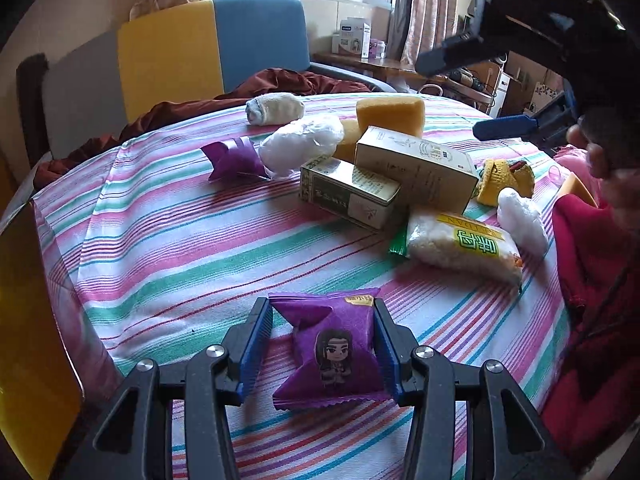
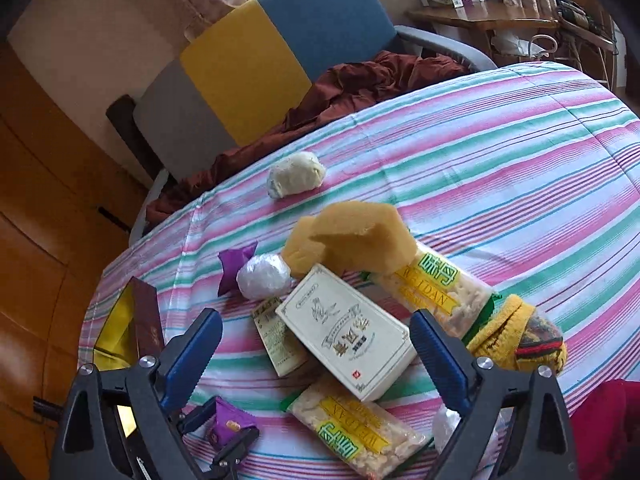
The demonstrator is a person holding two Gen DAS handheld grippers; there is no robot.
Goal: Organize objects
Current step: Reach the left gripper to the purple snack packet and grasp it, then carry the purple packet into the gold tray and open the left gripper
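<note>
Your left gripper (image 1: 323,346) pinches the purple snack packet (image 1: 330,350) by its two side edges, near the table's (image 1: 160,240) front edge; it looks light, crinkly and slippery, so hold the sealed seams. Your right gripper (image 2: 316,354) points steeply down, fingers spread, apparently above the cream box (image 2: 346,332).

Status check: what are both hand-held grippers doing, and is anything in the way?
Left hand-held gripper shut on purple snack packet. Right hand-held gripper open above cream box, holding nothing. Boxes, sponge and rice packets crowd the striped cloth.
</note>
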